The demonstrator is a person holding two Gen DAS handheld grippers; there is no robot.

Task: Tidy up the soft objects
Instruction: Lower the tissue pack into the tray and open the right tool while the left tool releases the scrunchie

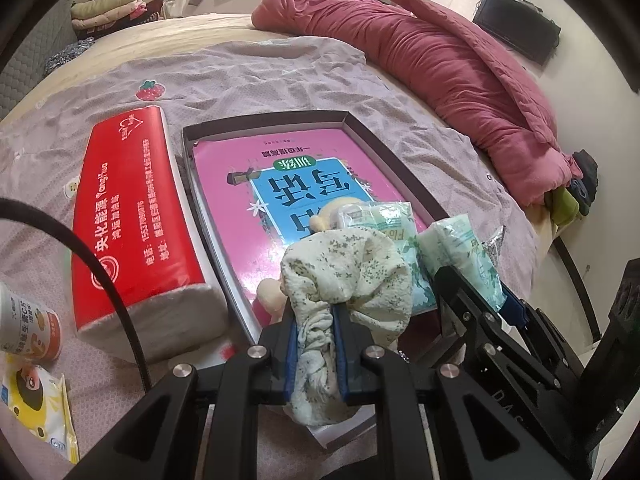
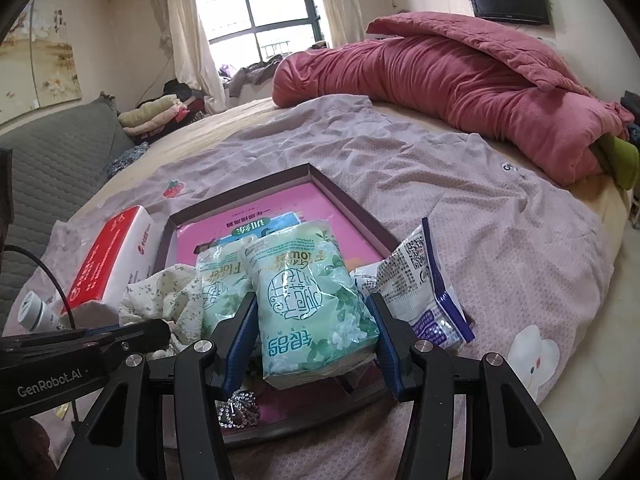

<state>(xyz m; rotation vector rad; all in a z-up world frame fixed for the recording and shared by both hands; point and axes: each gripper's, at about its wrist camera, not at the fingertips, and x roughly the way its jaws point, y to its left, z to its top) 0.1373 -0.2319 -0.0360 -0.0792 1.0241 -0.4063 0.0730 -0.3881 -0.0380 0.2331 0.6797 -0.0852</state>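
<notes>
Both tools are loaded. The left gripper (image 1: 314, 336) is clamped tight on a bunched floral cloth (image 1: 348, 276), which hangs over the near end of the shallow box (image 1: 356, 120). The right gripper (image 2: 312, 334) has its jaws set wide on a green tissue pack (image 2: 308, 304), pads pressing both sides — it is carried over the near right part of the same box.

Inside the box: a pink book (image 1: 240, 184) lies flat as its floor, a second green pack (image 2: 218, 280) rests at the near end, and a small plush toy (image 1: 272, 292) shows partly under the cloth. A blue-and-white snack bag (image 2: 420, 288) leans at the box's near right edge; whether it sits inside cannot be told.

Outstanding: the red tissue brick (image 1: 132, 220) lies on the bedspread (image 1: 280, 76) just left of the box, with a small bottle (image 1: 28, 328) and a yellow packet (image 1: 36, 408) further near-left — all outside.

Judgement: roughly midway; both held items are not yet released.
</notes>
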